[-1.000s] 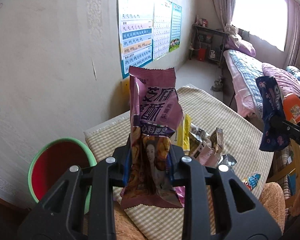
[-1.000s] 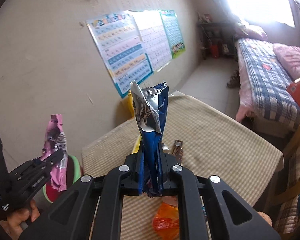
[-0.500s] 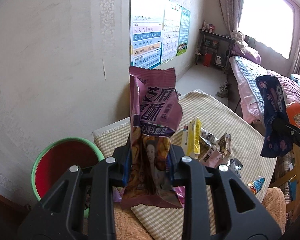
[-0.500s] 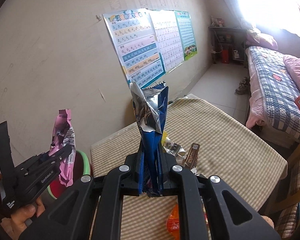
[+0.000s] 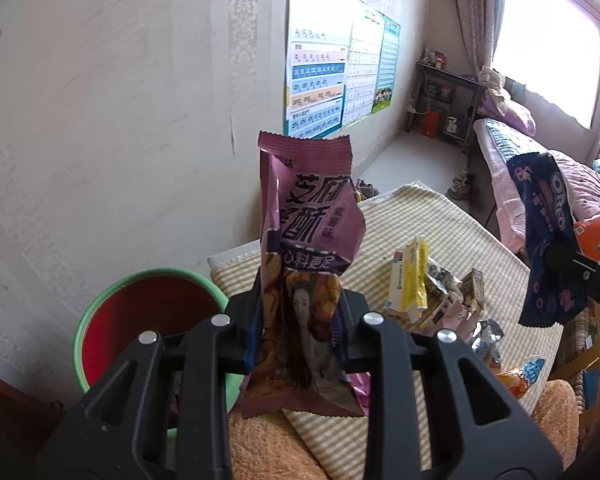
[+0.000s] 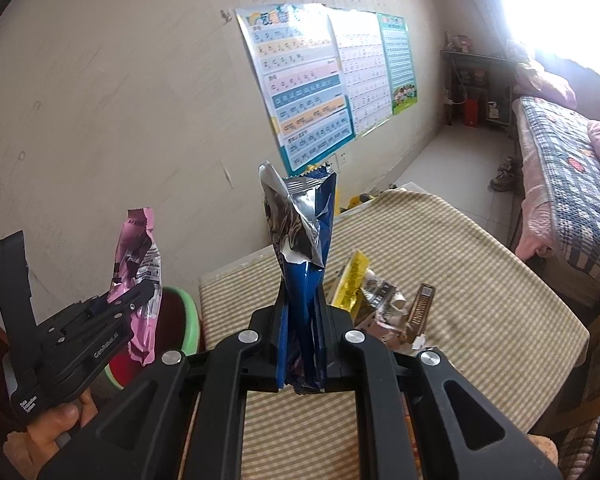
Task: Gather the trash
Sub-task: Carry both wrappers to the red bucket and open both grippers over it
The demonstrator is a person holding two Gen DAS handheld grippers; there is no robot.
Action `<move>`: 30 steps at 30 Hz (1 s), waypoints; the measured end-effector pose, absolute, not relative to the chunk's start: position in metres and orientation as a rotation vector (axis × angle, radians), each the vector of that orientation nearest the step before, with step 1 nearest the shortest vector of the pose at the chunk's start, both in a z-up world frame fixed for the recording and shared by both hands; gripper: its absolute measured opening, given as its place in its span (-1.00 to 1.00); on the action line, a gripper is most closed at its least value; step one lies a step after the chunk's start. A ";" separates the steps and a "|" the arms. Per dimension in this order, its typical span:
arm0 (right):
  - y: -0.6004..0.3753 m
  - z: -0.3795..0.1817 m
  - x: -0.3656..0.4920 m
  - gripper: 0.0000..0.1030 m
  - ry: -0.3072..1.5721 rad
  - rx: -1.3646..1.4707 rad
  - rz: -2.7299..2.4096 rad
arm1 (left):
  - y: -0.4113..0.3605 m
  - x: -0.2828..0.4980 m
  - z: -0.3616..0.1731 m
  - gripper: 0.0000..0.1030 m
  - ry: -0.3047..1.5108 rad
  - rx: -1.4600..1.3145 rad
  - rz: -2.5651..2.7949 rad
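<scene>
At the bottom centre of the left wrist view, our left gripper point(image 5: 298, 332) is clamped on the lower part of a purple snack wrapper point(image 5: 306, 240), which stands upright out of the jaws with its crimped top edge pointing to the upper middle of the frame. Low and central in the right wrist view, our right gripper point(image 6: 300, 344) is pinched tight on a blue wrapper point(image 6: 300, 248) whose torn top shows silver foil lining. We judge both wrappers to be empty film: almost weightless, limp, crinkly and a little slick, so they will flop or slide out if the hold is loose, and nothing in them can break. Where we hold them now, low on the body with the flat faces between the pads, seems the sound place; a corner or the crimped seam would tear or slip sooner. Just behind the left gripper, at lower left of its view, sits a red basin with a green rim point(image 5: 100, 304), which looks like the place for the trash, though we cannot be sure. Further off, right of centre, more wrappers point(image 5: 432, 292) lie on the checked tablecloth point(image 5: 440, 220), still to be collected. Beyond them, posters point(image 6: 312, 92) hang on the wall and a bed point(image 6: 564, 168) stands at the right under the window.
</scene>
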State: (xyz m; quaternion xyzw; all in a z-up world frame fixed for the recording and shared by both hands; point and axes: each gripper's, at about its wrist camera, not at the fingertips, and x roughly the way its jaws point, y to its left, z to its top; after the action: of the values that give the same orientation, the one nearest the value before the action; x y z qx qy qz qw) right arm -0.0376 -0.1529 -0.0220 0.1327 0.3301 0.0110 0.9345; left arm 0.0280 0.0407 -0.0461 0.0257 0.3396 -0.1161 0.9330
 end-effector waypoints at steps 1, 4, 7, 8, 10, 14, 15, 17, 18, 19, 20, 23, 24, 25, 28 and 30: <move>-0.150 -0.022 -0.036 -0.83 0.678 0.269 0.029 | 0.044 0.028 -0.047 -0.48 0.696 0.050 -0.232; -0.141 -0.024 -0.030 -0.83 0.690 0.262 0.047 | 0.053 0.030 -0.049 -0.48 0.702 0.043 -0.214; -0.132 -0.026 -0.025 -0.83 0.701 0.254 0.064 | 0.065 0.031 -0.053 -0.48 0.710 0.032 -0.189; -0.129 -0.027 -0.023 -0.83 0.705 0.251 0.072 | 0.069 0.031 -0.054 -0.48 0.714 0.029 -0.181; -0.123 -0.028 -0.021 -0.83 0.709 0.247 0.085 | 0.076 0.032 -0.056 -0.48 0.720 0.024 -0.166; -0.107 -0.028 -0.011 -0.82 0.716 0.226 0.121 | 0.091 0.035 -0.060 -0.48 0.731 0.010 -0.135; -0.104 -0.028 -0.009 -0.82 0.718 0.223 0.128 | 0.094 0.035 -0.061 -0.48 0.733 0.008 -0.129; -0.095 -0.030 -0.005 -0.82 0.723 0.216 0.146 | 0.101 0.037 -0.062 -0.48 0.736 0.002 -0.117; -0.090 -0.030 -0.002 -0.82 0.726 0.213 0.159 | 0.103 0.037 -0.063 -0.48 0.738 0.001 -0.113; -0.087 -0.032 0.000 -0.82 0.729 0.211 0.167 | 0.107 0.037 -0.064 -0.48 0.740 -0.002 -0.107; -0.084 -0.033 0.002 -0.82 0.732 0.209 0.175 | 0.111 0.037 -0.065 -0.48 0.742 -0.005 -0.101; -0.070 -0.035 0.010 -0.82 0.744 0.201 0.208 | 0.120 0.038 -0.068 -0.48 0.750 -0.012 -0.083; -0.066 -0.036 0.012 -0.81 0.748 0.199 0.217 | 0.122 0.039 -0.069 -0.47 0.752 -0.013 -0.076; -0.061 -0.037 0.015 -0.81 0.753 0.196 0.228 | 0.127 0.040 -0.071 -0.46 0.757 -0.016 -0.064; -0.048 -0.042 0.022 -0.81 0.767 0.197 0.260 | 0.141 0.043 -0.078 -0.46 0.775 -0.026 -0.032; -0.040 -0.045 0.026 -0.81 0.773 0.200 0.279 | 0.153 0.045 -0.086 -0.46 0.792 -0.030 -0.001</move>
State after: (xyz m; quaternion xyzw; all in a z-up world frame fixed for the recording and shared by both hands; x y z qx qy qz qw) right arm 0.0257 -0.0400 -0.0450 0.0971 0.3750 0.1354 0.9119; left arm 0.0455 0.1525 -0.0856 -0.0144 0.3859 -0.0003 0.9224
